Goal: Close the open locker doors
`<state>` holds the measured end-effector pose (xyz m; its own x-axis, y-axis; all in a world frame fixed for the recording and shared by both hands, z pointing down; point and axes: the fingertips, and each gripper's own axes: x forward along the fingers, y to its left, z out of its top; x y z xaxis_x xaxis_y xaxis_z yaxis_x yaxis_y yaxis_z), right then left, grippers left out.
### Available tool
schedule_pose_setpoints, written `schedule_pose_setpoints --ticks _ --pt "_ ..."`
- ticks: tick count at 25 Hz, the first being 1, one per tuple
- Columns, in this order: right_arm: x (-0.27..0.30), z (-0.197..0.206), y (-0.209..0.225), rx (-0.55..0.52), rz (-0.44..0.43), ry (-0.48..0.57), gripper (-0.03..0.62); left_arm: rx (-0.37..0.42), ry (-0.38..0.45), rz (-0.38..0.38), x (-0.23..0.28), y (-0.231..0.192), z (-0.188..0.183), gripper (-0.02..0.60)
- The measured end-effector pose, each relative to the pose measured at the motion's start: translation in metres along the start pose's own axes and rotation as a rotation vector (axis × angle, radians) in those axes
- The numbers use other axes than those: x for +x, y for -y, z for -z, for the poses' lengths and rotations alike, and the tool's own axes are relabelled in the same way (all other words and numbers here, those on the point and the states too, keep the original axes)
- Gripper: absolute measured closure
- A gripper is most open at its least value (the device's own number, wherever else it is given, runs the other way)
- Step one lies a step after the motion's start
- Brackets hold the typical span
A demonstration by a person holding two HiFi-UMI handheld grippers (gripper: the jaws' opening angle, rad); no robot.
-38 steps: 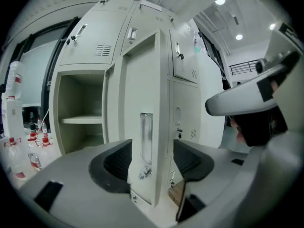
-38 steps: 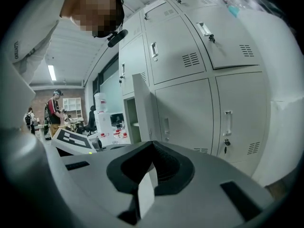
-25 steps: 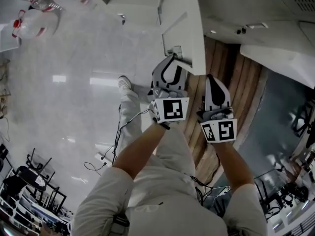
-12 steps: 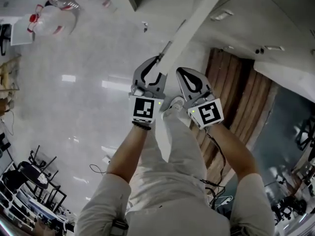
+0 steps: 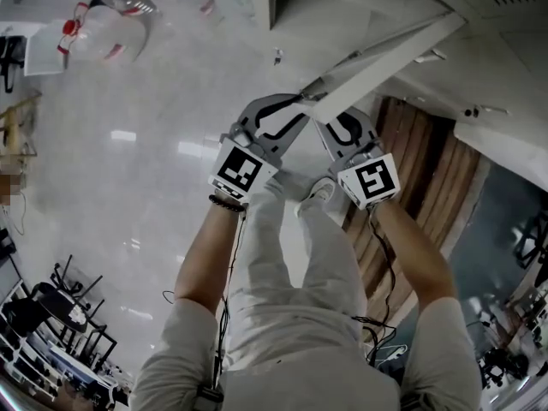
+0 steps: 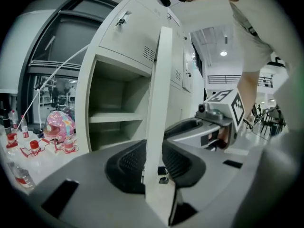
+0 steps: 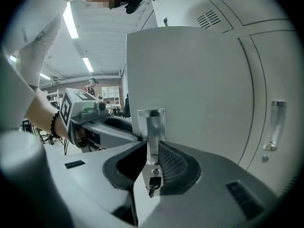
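A white locker door (image 5: 385, 58) stands open, edge-on in the head view. My left gripper (image 5: 295, 111) is shut on its free edge; in the left gripper view the door (image 6: 159, 103) runs up between both ribbed pads (image 6: 128, 160). Behind it the open compartment (image 6: 118, 118) shows a shelf. My right gripper (image 5: 334, 125) sits beside the left one on the same edge. Its jaws are opening, and the door's metal lock plate (image 7: 152, 127) with a hanging key (image 7: 153, 182) stands between them, against the door's face (image 7: 190, 89).
Closed locker doors (image 7: 270, 80) with a handle (image 7: 274, 125) lie to the right. Red-capped bottles (image 5: 111, 15) and a pink toy (image 6: 59, 125) sit on the floor at the left. Cables (image 5: 171, 289), chairs (image 5: 60, 315) and a wooden panel (image 5: 419, 161) surround the person's feet (image 5: 312, 197).
The door has swung and now lies more across the view. Both grippers followed its edge upward. The right gripper, shut and pointed before, now has its jaws parted around the door's edge.
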<state>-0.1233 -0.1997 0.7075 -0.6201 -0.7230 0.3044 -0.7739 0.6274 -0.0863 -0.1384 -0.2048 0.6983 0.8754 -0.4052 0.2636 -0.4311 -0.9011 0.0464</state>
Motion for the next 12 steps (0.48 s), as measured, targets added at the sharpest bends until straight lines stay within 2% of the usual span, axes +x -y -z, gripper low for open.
schedule_pose_setpoints --ticks 5,12 --pt "0.037 -0.007 0.011 -0.036 0.025 -0.001 0.517 -0.022 -0.005 -0.048 -0.020 -0.035 0.012 0.489" --pt "0.082 -0.015 0.038 -0.015 0.093 0.005 0.537 -0.097 -0.019 -0.131 -0.055 -0.072 0.041 0.506"
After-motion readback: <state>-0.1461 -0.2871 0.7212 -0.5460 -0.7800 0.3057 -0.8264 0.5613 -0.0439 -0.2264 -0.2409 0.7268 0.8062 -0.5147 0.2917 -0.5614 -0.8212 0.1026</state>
